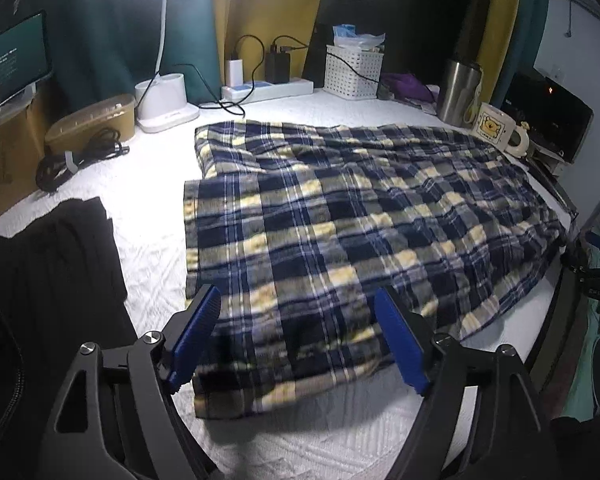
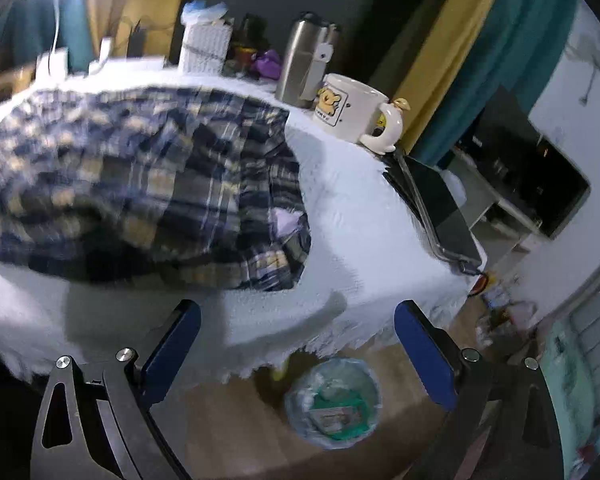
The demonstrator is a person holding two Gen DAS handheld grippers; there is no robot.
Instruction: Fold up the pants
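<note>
The blue, yellow and white plaid pants (image 1: 340, 216) lie spread on the white table cover (image 1: 148, 216), the two leg ends toward the left, one overlapping the other. My left gripper (image 1: 298, 300) is open and empty, its blue pads just above the near edge of the pants. In the right wrist view the pants (image 2: 140, 184) appear blurred, with the waist end bunched near the table's right side. My right gripper (image 2: 296, 312) is open and empty, near the table's front right corner, a little short of the pants.
A black garment (image 1: 48, 264) lies at the left. Along the back stand a lamp base (image 1: 164, 100), power strip (image 1: 268, 88), white basket (image 1: 354, 72), steel tumbler (image 1: 458, 92) and bear mug (image 2: 352, 106). A laptop (image 2: 436, 208) lies at the right edge. A bin (image 2: 332, 402) stands on the floor.
</note>
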